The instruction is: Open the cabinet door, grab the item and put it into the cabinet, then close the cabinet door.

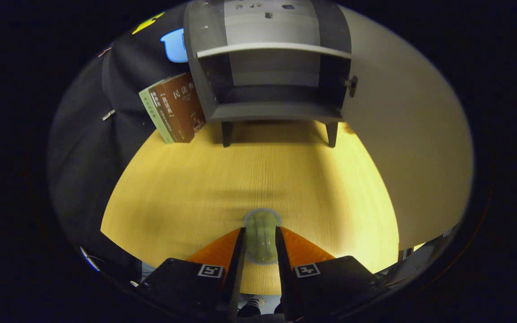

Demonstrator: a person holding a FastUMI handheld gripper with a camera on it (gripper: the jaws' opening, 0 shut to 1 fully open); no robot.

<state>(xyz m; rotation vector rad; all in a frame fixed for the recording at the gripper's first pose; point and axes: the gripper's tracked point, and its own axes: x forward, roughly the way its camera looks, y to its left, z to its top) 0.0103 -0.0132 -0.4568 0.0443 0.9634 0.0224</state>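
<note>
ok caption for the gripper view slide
Gripper shut on a pale green ring above the wooden table, facing the open grey cabinet.

1. The tabletop (pixel 186 188) is light yellowish wood with a fine grain you can make out, and there are soft shadows falling across the middle of it.
2. Two books (pixel 174 109) are at the far left of the tabletop, standing tilted. One's got a brown cover and the one next to it has a pale green spine.
3. There's dark cloth (pixel 92 148) hanging down behind the tabletop's left side.
</note>
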